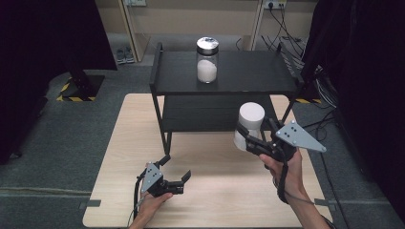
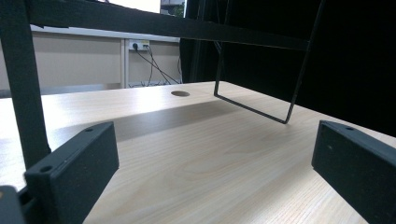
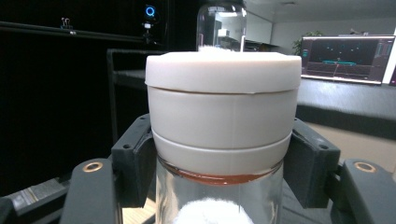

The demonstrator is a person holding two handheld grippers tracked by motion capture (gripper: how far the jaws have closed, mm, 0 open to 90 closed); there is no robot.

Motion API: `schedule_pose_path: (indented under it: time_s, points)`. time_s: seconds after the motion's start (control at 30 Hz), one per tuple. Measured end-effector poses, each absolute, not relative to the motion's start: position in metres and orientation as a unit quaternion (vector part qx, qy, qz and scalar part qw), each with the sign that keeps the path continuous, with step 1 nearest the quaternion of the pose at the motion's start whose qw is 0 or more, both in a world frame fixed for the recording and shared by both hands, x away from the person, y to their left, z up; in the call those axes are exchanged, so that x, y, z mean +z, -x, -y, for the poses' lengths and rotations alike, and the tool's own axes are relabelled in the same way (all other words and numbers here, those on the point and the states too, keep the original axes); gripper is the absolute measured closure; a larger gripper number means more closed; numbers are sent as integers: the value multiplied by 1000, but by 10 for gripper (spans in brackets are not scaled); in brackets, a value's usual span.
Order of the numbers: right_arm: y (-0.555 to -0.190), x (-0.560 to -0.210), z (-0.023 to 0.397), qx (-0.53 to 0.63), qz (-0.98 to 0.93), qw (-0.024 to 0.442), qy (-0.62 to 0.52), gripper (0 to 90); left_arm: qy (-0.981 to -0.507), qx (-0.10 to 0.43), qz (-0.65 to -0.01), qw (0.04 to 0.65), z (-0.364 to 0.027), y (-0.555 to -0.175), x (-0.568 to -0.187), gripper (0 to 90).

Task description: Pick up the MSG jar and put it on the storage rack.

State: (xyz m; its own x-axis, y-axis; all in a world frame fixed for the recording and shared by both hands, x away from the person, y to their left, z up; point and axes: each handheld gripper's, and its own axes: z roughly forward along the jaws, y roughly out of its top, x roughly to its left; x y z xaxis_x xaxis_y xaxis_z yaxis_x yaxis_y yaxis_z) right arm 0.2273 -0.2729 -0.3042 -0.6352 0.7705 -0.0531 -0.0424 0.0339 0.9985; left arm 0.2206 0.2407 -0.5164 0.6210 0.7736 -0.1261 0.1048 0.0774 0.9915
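Clamping an unlabelled white-lidded jar [image 3: 223,116], right gripper [image 1: 258,138] jaws pinch it.

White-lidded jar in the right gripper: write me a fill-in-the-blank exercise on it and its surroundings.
1. The right gripper is shut on a jar with a ____ lid.
2. The other jar, with a silver lid, stands on the ____ level of the black shelf.
3. The left gripper holds nothing; its jaws stand ____.
4. The table top is made of light ____.

Missing words: white; top; open; wood
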Motion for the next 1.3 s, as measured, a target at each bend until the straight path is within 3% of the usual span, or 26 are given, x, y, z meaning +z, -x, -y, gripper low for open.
schedule_pose_path:
  time_s: [0.53,0.97,1.3]
  points:
    - [-250,-238,252,646,-643,300,-282,349,-630,257,-350,644,-241,-222,-517,0]
    - [-281,-196,224,632,-631,336,-300,349,-632,256,-345,645,-241,-222,-517,0]
    - [-313,-189,211,613,-624,363,-322,348,-628,256,-346,648,-242,-222,-517,1]
